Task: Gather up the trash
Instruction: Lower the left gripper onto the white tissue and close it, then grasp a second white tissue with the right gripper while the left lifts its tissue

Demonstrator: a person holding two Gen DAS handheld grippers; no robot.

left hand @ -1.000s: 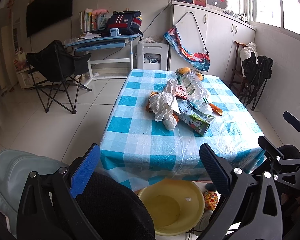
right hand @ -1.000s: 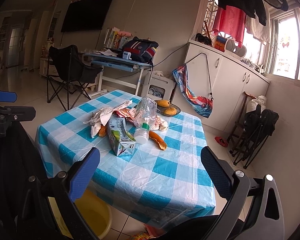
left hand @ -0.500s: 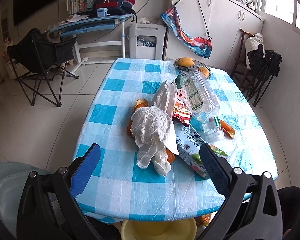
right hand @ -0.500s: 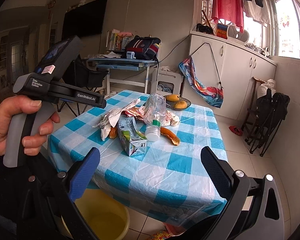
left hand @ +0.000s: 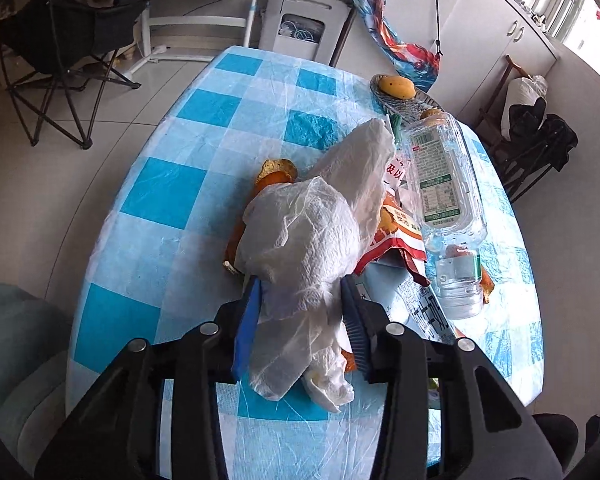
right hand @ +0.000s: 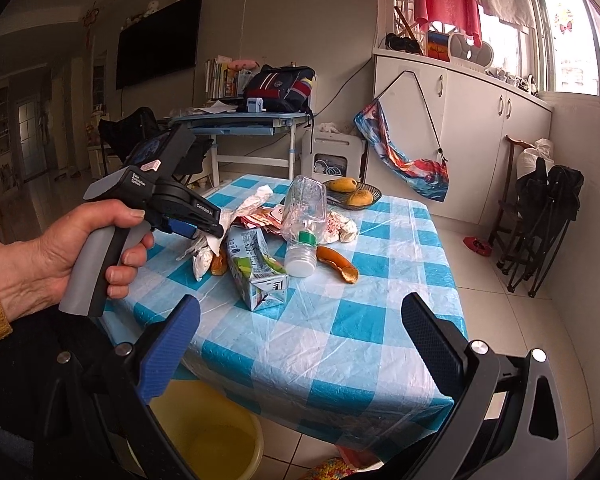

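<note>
Pale tiled floor (right hand: pixel 512 320) all round, glossy under daylight pouring through the window (right hand: pixel 572 40) at right. White cabinets (right hand: pixel 460 128) below it, laundry (right hand: pixel 444 0) hung above. Dark television (right hand: pixel 160 40) up on the beige wall (right hand: pixel 280 20). Blue desk (right hand: pixel 240 122) beneath, piled with books and a backpack (right hand: pixel 280 84). Black folding chair (left hand: pixel 60 40) beside it, another folded by the right wall (right hand: pixel 548 208).

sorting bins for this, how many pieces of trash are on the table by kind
crumpled paper towel: 1
plastic bottle: 1
drink carton: 1
snack wrapper: 1
orange peel pieces I can tell apart: 3, more may be hidden
Total: 7 at least. The left hand-held gripper has its fingers on both sides of the paper towel.
</note>
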